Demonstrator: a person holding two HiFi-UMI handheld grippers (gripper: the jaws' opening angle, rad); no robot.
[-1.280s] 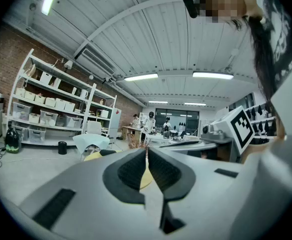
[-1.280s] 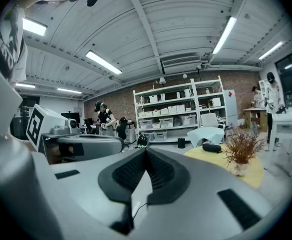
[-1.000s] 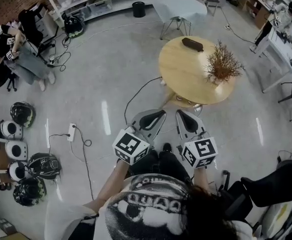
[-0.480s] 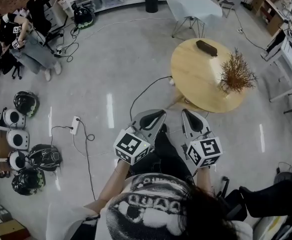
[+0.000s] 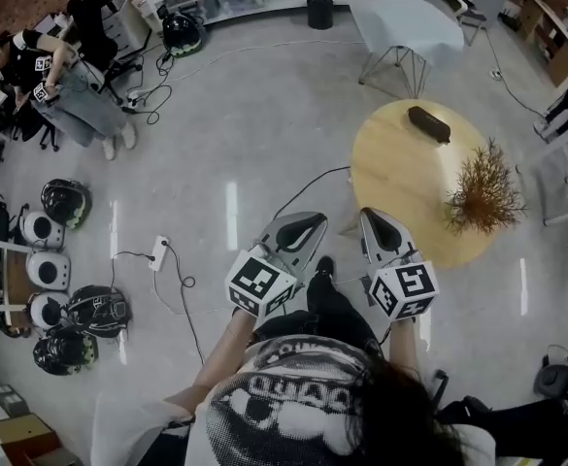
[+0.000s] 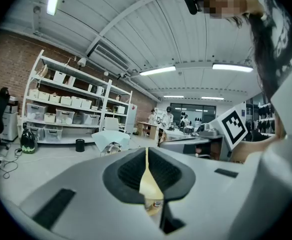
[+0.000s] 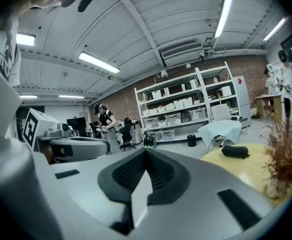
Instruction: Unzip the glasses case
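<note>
Both grippers are held out side by side in front of the person, above the shiny floor and near the closest edge of the round wooden table [image 5: 400,187]. The left gripper [image 5: 306,221] has its jaws closed, with the dark pads meeting at the tip and nothing between them. The right gripper [image 5: 373,217] is closed in the same way and is also empty. The glasses case [image 5: 428,124], a dark oblong, lies flat on the far side of the table, well away from both grippers; its zip is too small to make out. A dried, twiggy plant [image 5: 484,197] stands near the table's right edge. Beyond the table is a chair draped with a pale cloth [image 5: 407,19]. Helmets [image 5: 66,203] lie on the floor to the left.
</note>
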